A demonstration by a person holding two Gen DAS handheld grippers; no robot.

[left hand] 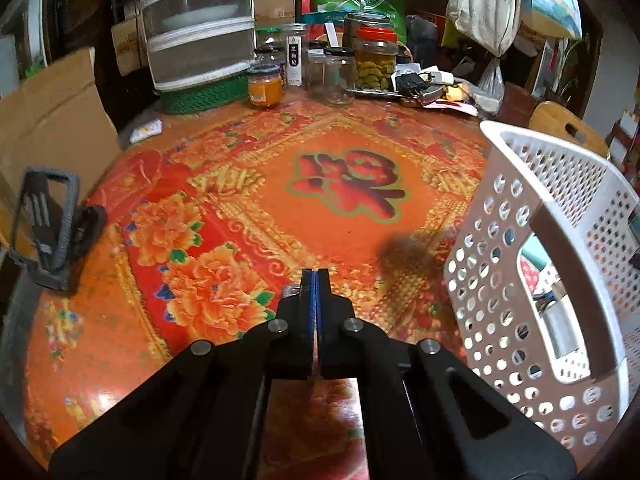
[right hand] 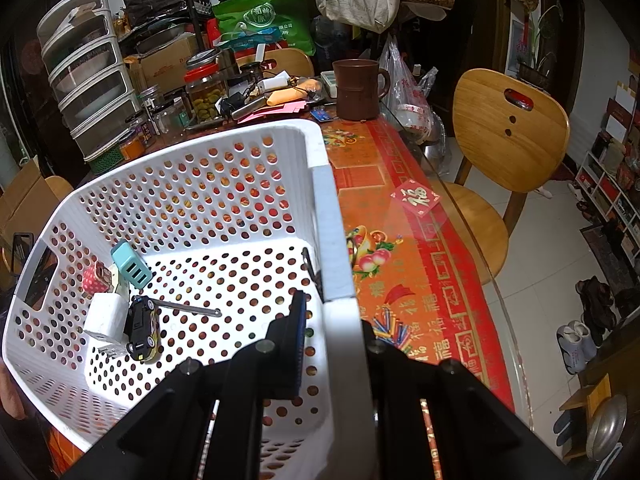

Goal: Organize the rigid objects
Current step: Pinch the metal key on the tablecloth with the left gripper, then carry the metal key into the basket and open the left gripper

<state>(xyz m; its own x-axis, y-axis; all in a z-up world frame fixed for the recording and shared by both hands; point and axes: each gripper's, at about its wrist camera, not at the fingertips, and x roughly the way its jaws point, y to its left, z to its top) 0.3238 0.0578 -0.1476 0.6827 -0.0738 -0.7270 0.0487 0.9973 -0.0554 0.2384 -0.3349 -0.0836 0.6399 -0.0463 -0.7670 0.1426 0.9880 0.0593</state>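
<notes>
Basket [right hand: 192,184], tilted on the table [left hand: 340,216], is clamped at its rim by the right gripper [right hand: 332,320]; it should be lowered level. The left gripper [left hand: 316,276] is closed, empty.

Far across the desk [left hand: 352,240], a red-lidded pickle jar [left hand: 375,60] beside empty glass jars [left hand: 338,76]; brown mug [right hand: 357,90] far right, wooden chair [right hand: 508,136] beyond.

The tablecloth [left hand: 240,184] is orange and red with peony blooms and a gold lattice border. At its right edge the basket [right hand: 192,184] is white, dotted all over with round holes. Inside lie a teal charger [right hand: 130,264], a white adapter [right hand: 105,318] and a black-and-yellow toy car [right hand: 141,328] (roof black).
</notes>
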